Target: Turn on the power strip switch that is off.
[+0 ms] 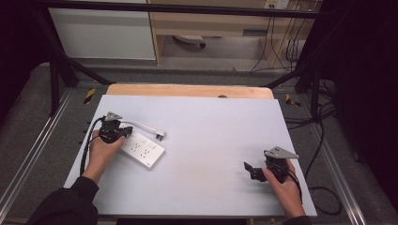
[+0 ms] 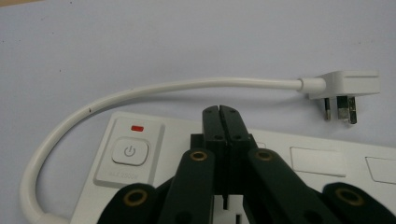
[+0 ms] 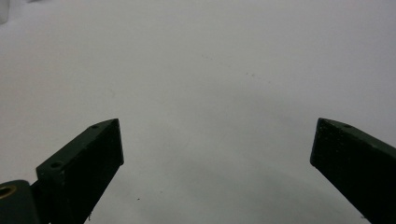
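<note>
Two grippers: left gripper, jaws together, sits over the white power strip; right gripper, jaws apart, over bare table.

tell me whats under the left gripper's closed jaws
The white power strip lies under the left gripper, whose jaws are shut beside the power button. The strip's sockets directly beneath the jaws are covered.

I see a white power strip lying on the left part of the pale mat. Its white cord loops off the strip's switch end and ends in a plug on the mat beside the strip. On the strip, a power button sits under a small red light.
</note>
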Demonstrator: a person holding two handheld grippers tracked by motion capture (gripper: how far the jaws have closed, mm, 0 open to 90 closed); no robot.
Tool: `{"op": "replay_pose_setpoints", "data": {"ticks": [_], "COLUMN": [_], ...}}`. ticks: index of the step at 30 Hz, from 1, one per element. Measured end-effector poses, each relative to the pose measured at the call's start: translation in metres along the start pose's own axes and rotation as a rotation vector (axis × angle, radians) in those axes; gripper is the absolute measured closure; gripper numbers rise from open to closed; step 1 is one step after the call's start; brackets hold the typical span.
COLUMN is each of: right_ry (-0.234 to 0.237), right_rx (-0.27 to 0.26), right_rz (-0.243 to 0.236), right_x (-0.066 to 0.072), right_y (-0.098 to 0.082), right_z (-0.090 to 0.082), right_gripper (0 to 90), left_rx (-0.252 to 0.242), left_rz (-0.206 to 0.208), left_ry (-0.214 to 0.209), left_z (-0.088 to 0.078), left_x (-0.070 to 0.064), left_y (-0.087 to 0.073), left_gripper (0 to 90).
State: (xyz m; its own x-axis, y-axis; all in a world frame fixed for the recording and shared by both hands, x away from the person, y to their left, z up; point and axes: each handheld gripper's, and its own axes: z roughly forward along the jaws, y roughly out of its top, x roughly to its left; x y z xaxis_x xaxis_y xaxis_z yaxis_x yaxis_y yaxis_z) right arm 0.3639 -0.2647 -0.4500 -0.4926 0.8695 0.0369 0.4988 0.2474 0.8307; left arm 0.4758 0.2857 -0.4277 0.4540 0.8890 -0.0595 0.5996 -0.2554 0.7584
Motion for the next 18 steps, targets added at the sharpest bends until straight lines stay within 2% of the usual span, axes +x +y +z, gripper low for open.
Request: {"op": "replay_pose_setpoints", "data": {"ticks": [18], "right_ry": [0.001], "right_rx": [0.001], "right_rz": [0.004], "right_x": [0.0], "right_y": [0.0001], "right_z": [-0.0004], "right_gripper": [3.0], "left_rx": [0.0], "left_rz": [-0.018], "left_ry": [-0.016], "left_z": [0.0002], "left_x": [0.0023], "left_y": [-0.0005], "left_gripper": [90.0]}}
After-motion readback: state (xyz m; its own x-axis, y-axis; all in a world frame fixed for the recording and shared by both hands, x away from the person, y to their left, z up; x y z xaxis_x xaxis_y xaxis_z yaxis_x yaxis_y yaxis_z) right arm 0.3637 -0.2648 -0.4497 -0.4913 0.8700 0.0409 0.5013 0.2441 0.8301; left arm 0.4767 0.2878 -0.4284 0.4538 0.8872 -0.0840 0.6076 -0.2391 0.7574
